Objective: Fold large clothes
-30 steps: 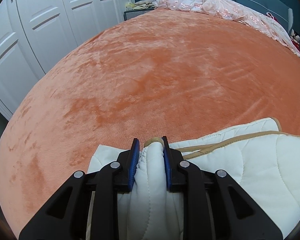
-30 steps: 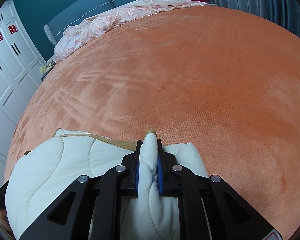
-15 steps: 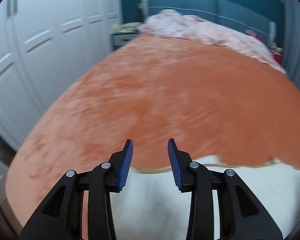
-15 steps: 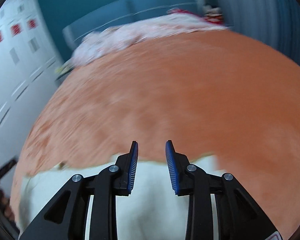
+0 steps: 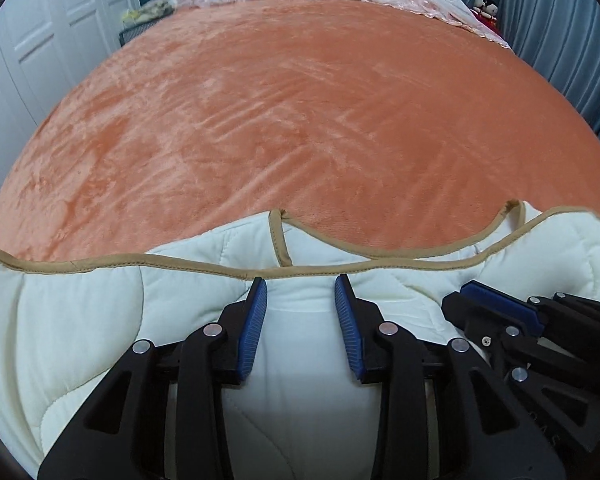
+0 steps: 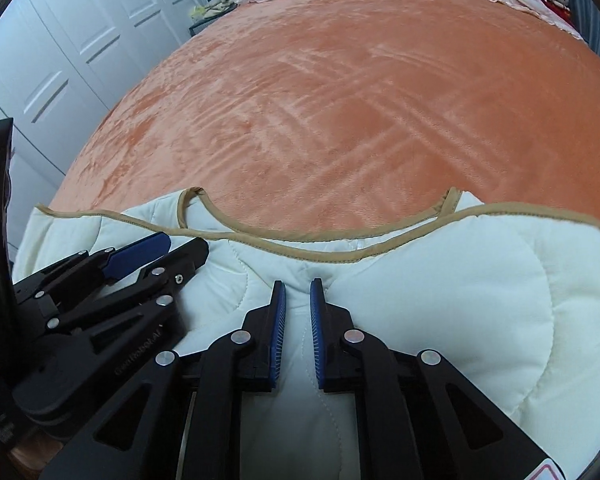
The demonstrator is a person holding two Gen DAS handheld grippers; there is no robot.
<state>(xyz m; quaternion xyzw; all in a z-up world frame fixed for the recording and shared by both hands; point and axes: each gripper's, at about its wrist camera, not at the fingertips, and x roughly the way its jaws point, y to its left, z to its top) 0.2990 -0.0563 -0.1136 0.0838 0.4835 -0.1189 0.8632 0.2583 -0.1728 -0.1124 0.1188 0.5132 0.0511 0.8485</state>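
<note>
We judge the fold partly done: the cream quilted garment (image 5: 80,320) lies doubled at the bed's (image 5: 300,120) near edge, further folds remaining. Left tool (image 5: 300,300) stands part-open over it, gripping nothing. Right tool (image 6: 298,300) is closing on a fabric ridge. Tan binding (image 6: 300,248) edges it.

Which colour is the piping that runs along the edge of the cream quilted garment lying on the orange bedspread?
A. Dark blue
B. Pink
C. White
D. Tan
D: a tan piping trims the edge of the cream quilted garment, seen against the orange bedspread in both wrist views.
</note>
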